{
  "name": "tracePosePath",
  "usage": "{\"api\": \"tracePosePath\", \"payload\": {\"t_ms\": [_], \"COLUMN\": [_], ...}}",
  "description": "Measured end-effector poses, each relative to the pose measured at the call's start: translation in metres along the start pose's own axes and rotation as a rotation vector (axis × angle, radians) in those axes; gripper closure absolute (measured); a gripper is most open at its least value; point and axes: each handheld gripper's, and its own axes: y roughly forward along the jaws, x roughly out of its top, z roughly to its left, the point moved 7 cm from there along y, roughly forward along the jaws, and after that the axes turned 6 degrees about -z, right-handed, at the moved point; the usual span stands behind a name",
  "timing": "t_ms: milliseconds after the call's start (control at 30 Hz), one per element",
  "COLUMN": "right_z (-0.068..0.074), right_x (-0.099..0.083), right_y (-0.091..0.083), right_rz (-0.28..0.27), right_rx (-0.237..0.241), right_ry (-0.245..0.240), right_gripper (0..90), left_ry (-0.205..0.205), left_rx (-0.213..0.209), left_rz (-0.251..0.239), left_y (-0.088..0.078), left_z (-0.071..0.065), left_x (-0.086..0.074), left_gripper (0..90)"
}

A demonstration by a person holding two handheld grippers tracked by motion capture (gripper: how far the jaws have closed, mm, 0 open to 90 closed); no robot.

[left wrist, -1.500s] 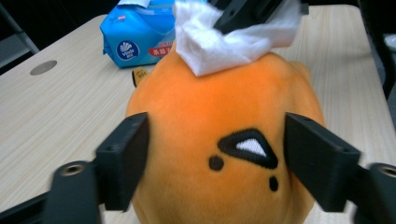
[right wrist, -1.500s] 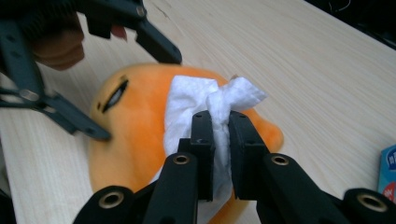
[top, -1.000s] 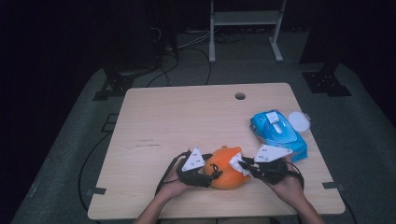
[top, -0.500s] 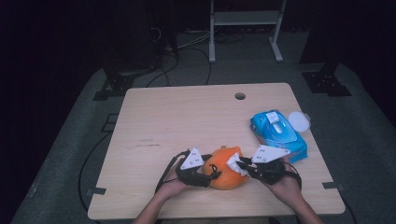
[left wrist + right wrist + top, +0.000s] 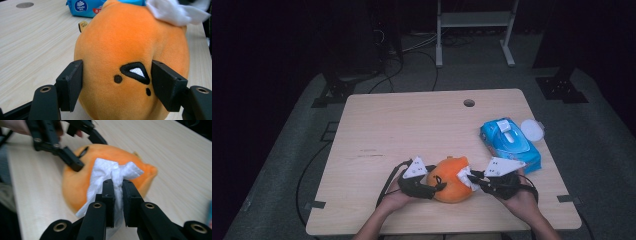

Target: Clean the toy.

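Hands come in at the near edge of the desk (image 5: pixel 377 130), one on each side of an orange plush toy (image 5: pixel 451 179) that sits close to that edge, a little right of centre. The left tongs (image 5: pixel 435 187) clasp the toy's left side, their black pads pressed into the soft face on both sides of its stitched mouth (image 5: pixel 135 71). The right tongs (image 5: pixel 468 180) are clenched on a bunched white wipe (image 5: pixel 110 173), which lies against the top right of the toy.

Risk, as I judge it, lies in the softness of the toy: rubbing with the wipe could push the plush round or tip it within the left tongs, since the pads sink into stuffing rather than bite anything firm. A harder stroke could also drag the wipe out from between the right jaws, as only a narrow pinch of it is held.

Both forearms lie low and nearly level, wrists angled inward so the tongs point at each other across the toy.

Farther off to the right lies a blue wipes pack (image 5: pixel 510 142), with a round white lid (image 5: pixel 532 130) just beyond it.
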Motion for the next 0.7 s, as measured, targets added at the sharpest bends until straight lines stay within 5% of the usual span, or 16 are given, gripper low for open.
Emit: {"api": "tracePosePath", "payload": {"t_ms": [100, 200, 333, 533, 700], "right_z": [0.000, -0.012, -0.025, -0.020, -0.007], "right_x": [-0.001, -0.004, -0.010, -0.013, -0.007], "right_y": [0.000, 0.002, 0.000, -0.005, -0.002], "right_rz": [-0.008, -0.009, 0.000, 0.015, 0.015], "right_rx": [0.024, -0.030, -0.080, -0.040, -0.004], "right_ry": [0.020, 0.058, 0.092, 0.066, 0.021], "right_gripper": [80.3, 80.3, 80.3, 80.5, 80.6], "left_ry": [0.027, 0.073, 0.049, -0.014, 0.088], "left_rx": [-0.004, -0.015, -0.017, -0.007, -0.025], "left_rz": [0.001, 0.001, -0.002, -0.014, -0.008], "left_y": [0.000, 0.001, 0.000, -0.003, -0.003], "left_z": [-0.002, -0.005, -0.002, 0.007, -0.003], "left_x": [0.000, 0.001, 0.000, -0.003, -0.003], "left_gripper": [30.8, 31.5, 31.3, 29.0, 31.3]}}
